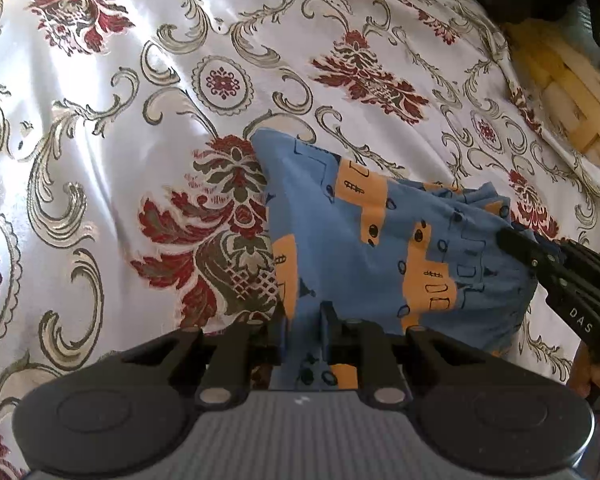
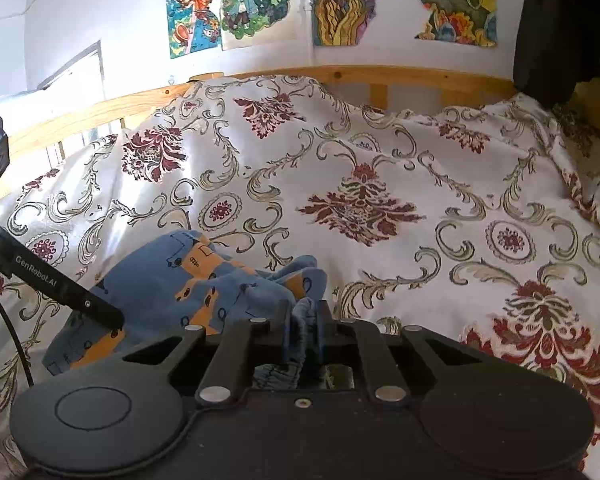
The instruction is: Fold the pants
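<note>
**foldfan_22:** So where's it at? The small blue cotton pants with orange patches and little dark printed shapes (image 1: 360,240) are bunched up on the bed, on a shiny white bedspread with dark red flowers and grey-gold scrolls (image 1: 100,120). Not flat at all, more of a lumpy heap.

**knitwit:** Yep. The left hand-held gripper (image 1: 304,320) has its fingers pinched on an edge of the blue fabric, and the right hand-held gripper (image 2: 304,312) is clamped on a gathered bit, looks like the elastic waistband, though I can't say for sure. In the left view you can see the right one coming in from the side, both biting the same heap and near each other.

**foldfan_22:** My worry: both grips sit on crumpled layers. If they pull apart, they might catch two layers at once, and the pants would open up twisted.

**knitwit:** Also that bedspread looks slippery and wrinkly. I'd guess the pants slide when laid down, or the thin pinch on the left slips out.
</note>
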`<act>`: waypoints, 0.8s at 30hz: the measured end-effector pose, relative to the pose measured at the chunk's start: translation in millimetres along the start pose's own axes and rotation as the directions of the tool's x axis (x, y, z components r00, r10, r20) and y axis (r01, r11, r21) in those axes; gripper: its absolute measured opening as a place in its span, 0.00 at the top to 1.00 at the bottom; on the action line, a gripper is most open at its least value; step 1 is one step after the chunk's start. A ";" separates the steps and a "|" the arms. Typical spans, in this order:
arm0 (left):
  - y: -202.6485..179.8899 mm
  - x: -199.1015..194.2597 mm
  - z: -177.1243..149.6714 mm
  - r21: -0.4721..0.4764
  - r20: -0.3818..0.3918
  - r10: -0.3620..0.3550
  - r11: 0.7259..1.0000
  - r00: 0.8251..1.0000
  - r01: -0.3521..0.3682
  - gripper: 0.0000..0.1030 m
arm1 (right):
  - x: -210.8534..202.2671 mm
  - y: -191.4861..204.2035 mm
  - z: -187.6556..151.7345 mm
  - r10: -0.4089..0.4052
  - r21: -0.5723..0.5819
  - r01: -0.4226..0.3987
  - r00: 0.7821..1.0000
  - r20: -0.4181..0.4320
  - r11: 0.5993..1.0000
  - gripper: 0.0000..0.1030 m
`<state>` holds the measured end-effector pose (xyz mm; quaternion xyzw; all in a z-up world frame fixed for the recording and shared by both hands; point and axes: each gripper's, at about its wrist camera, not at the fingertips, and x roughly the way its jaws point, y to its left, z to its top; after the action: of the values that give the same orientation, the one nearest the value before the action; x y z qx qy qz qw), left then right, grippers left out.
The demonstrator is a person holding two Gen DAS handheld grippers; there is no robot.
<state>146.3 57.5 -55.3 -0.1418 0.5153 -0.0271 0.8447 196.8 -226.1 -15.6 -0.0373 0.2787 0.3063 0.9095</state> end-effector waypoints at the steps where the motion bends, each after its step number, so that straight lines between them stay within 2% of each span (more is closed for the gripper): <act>1: -1.4 -1.0 0.4 0.003 0.006 0.005 1.000 1.000 -0.005 0.83 | -1.0 0.5 0.9 -0.003 -0.006 0.003 1.000 0.005 1.000 0.89; 13: -9.7 -0.4 17.4 0.029 0.035 0.000 1.000 0.999 -0.001 0.84 | 1.4 -5.4 12.7 -0.034 -0.016 0.034 0.999 0.038 0.999 0.89; 19: -19.6 0.6 45.9 0.020 0.067 -0.074 0.997 0.995 0.073 0.84 | -6.2 -30.9 38.4 -0.069 -0.011 0.070 0.995 0.074 0.997 0.89; 24: -37.5 10.6 82.5 0.042 0.091 -0.131 0.991 0.987 0.128 0.84 | 10.5 -67.8 68.6 -0.096 -0.029 0.099 0.992 0.079 0.995 0.89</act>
<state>227.5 37.0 -19.0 -0.1607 0.4645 -0.0846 0.8667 276.1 -259.0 29.6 -0.0541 0.2357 0.2673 0.9328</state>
